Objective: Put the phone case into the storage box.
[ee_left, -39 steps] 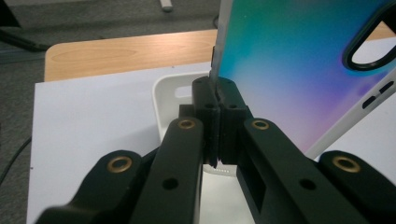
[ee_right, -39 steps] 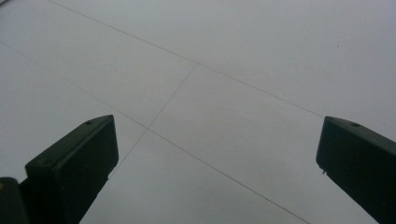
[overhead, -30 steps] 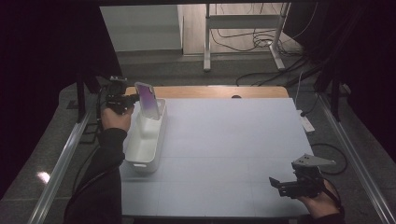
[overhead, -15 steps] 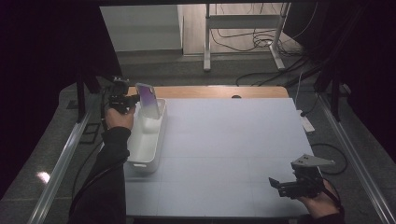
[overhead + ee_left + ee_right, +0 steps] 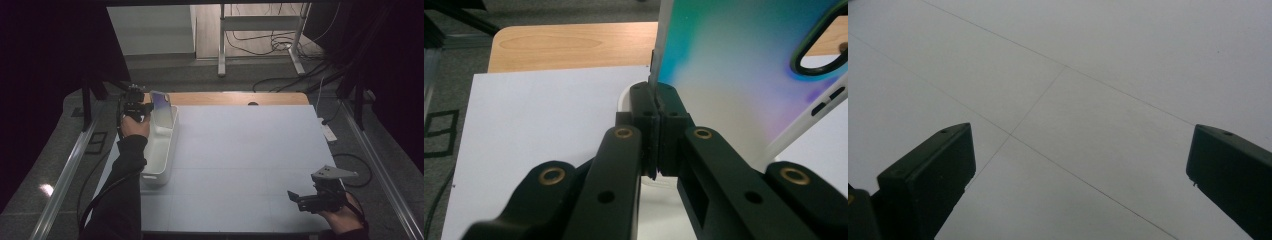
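Phone case [image 5: 744, 75], iridescent with a white rim, stands upright over the far end of the white bin [image 5: 159, 150], clamped at its edge by the left gripper [image 5: 657, 107]. Whether anything lies in the bin is hard to tell. Right gripper [image 5: 1080, 165] hovers above the table [image 5: 250, 165], jaws apart.

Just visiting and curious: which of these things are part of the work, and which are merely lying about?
In use:
- left claw, clamped on the phone case
- white bin

Lying about:
- right claw, open over the table
- floor cables
- metal stand
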`<state>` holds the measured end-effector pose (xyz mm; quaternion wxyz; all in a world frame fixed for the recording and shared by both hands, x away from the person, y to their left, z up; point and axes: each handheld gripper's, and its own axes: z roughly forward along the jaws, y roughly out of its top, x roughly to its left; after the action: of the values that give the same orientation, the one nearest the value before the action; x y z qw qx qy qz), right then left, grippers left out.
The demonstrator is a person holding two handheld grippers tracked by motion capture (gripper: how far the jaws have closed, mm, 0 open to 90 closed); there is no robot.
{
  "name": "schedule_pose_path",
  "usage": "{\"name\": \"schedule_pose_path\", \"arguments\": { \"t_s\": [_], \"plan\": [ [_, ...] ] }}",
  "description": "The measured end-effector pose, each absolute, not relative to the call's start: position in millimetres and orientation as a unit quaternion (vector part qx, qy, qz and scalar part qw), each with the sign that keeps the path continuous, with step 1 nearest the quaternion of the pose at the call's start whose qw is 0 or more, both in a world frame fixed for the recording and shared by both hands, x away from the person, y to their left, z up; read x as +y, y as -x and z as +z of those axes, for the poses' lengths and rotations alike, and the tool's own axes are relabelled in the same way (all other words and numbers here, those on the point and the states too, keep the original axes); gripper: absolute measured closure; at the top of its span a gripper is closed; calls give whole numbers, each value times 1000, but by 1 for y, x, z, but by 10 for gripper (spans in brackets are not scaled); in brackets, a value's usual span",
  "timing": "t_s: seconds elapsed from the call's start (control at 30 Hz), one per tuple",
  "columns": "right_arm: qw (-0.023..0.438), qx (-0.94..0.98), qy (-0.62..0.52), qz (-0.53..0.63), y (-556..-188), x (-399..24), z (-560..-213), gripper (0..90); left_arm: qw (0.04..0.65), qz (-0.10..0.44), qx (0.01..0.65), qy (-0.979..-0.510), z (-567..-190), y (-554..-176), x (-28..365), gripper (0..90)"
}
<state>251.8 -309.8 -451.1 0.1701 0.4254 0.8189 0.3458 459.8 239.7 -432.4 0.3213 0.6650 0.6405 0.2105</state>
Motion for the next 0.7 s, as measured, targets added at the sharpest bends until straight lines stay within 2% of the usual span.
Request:
{"name": "schedule_pose_path", "arguments": {
  "t_s": [0.7],
  "plan": [
    [169,821,-422,346,-251,-309,-451,0,291,209,651,-669,-446,-474,232,883]
  ]
}}
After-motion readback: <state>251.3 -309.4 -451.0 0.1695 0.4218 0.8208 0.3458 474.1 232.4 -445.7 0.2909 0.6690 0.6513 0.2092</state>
